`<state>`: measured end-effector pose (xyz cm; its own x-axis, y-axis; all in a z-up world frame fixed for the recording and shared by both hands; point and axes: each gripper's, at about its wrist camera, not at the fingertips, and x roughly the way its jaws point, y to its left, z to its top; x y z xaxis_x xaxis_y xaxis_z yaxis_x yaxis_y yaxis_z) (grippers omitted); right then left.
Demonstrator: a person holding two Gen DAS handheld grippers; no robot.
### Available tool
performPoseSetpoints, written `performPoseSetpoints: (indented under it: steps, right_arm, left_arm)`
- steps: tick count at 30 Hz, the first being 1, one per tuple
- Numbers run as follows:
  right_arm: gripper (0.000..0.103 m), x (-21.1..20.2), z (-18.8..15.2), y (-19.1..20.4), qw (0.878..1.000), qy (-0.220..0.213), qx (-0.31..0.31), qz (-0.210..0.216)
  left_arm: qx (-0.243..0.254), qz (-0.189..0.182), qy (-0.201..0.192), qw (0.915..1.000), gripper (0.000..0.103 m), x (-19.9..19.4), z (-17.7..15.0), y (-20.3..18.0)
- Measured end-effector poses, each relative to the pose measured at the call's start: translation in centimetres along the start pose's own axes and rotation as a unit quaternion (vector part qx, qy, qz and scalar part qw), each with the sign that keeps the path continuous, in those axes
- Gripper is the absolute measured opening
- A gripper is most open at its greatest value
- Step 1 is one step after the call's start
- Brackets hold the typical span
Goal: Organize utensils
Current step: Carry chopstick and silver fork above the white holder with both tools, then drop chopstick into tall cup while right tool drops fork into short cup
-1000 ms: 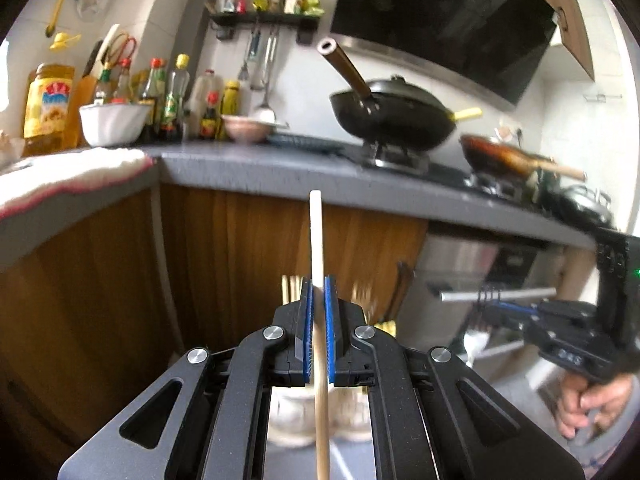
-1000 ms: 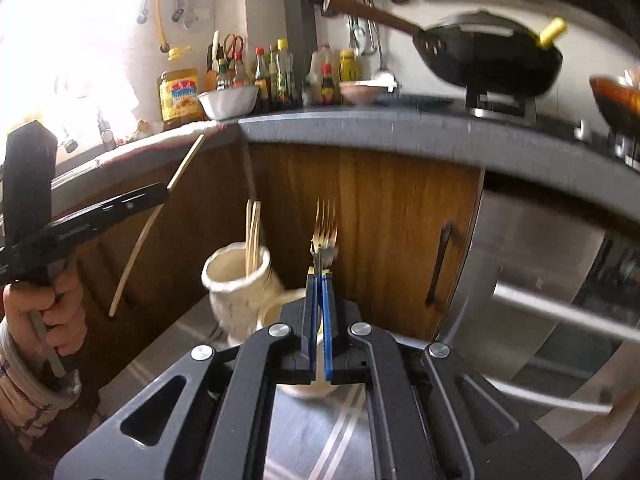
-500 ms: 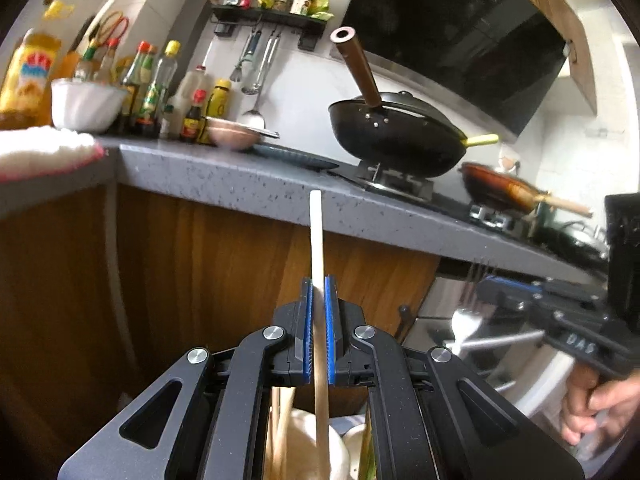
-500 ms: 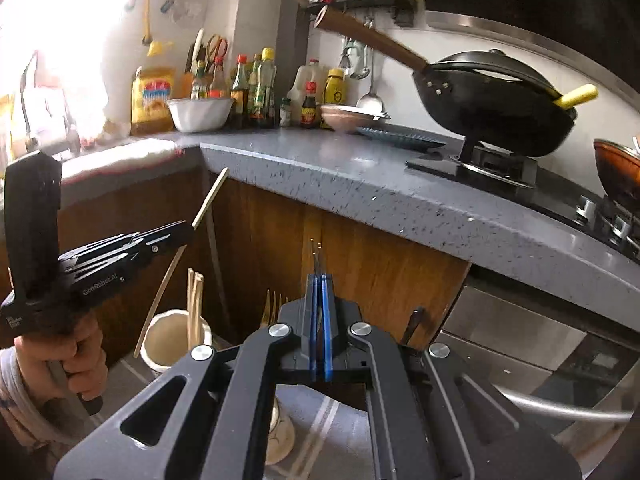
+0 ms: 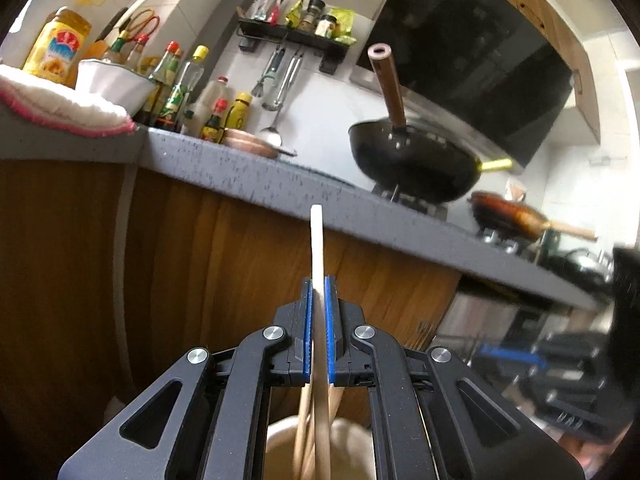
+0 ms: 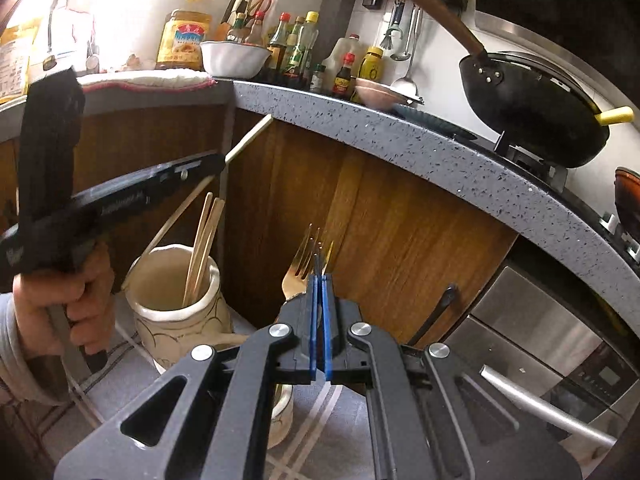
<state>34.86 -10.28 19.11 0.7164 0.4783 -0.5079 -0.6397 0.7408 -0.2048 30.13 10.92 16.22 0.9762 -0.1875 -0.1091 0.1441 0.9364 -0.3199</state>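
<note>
The left gripper (image 5: 319,328) has its blue pads pinched on a single pale chopstick (image 5: 317,248), which stands nearly upright between them and runs down toward the cream ceramic holder (image 6: 176,304); from the right wrist view its lower end sits at the holder's rim, beside the chopsticks (image 6: 202,248) already leaning inside. The right gripper (image 6: 320,322) looks clamped on something thin, probably the handle of a gold fork (image 6: 300,268) whose tines rise just ahead of it, though the contact itself is hidden. To finish this drop well, I would keep the stick steep, steer its tip inside the rim rather than onto the lip, lower until it bottoms out, then part the pads gently so it leans with the others instead of flicking out
</note>
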Motion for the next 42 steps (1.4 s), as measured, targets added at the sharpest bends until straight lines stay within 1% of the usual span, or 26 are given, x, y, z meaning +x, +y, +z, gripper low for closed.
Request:
performPoseSetpoints:
  steps: [4,8,12,13,15,19,21,25,29,35,42]
  right_arm:
    - [0.002,0.2,-0.2,-0.1,1.000,0.003,0.004,0.004]
    - [0.002,0.6,-0.5,0.3,1.000,0.007,0.000,0.007]
    - [0.002,0.7,-0.7,0.6,1.000,0.009,-0.002,0.012]
    - [0.002,0.7,-0.7,0.6,1.000,0.009,-0.003,0.012]
    - [0.002,0.6,-0.8,0.7,1.000,0.008,-0.001,0.015]
    - [0.002,0.7,-1.0,0.8,1.000,0.008,0.006,0.024]
    - [0.002,0.8,-1.2,1.0,1.000,0.010,0.006,0.027]
    - [0.002,0.7,-1.4,1.0,0.999,0.012,0.008,0.028]
    - [0.002,0.6,-1.4,0.5,0.999,0.009,0.020,0.032]
    - [0.002,0.7,-1.7,1.0,0.999,0.021,0.013,0.035]
    - [0.002,1.4,-2.1,1.0,0.998,0.028,0.015,0.045]
  left_arm:
    - [0.011,-0.008,-0.015,0.9998,0.006,-0.1,1.6,-0.8]
    - [0.029,-0.003,-0.023,0.9993,0.006,0.4,1.8,-1.2]
    - [0.050,0.012,-0.017,0.9985,0.006,1.1,1.1,-1.4]
    - [0.051,0.017,-0.007,0.9986,0.006,1.3,0.8,-1.3]
    - [0.044,0.019,-0.005,0.9989,0.006,1.1,0.6,-1.1]
    - [0.061,0.031,0.004,0.9977,0.006,1.1,-0.6,-1.0]
    - [0.057,0.028,0.001,0.9980,0.006,1.0,-1.1,-0.6]
    - [0.032,0.017,-0.014,0.9992,0.006,0.4,-1.3,0.5]
    - [0.037,0.012,-0.013,0.9992,0.006,0.4,-1.4,0.6]
    - [0.035,0.012,0.000,0.9993,0.006,-0.3,-3.5,1.0]
    - [0.040,0.021,0.021,0.9987,0.006,-2.4,-6.1,1.2]
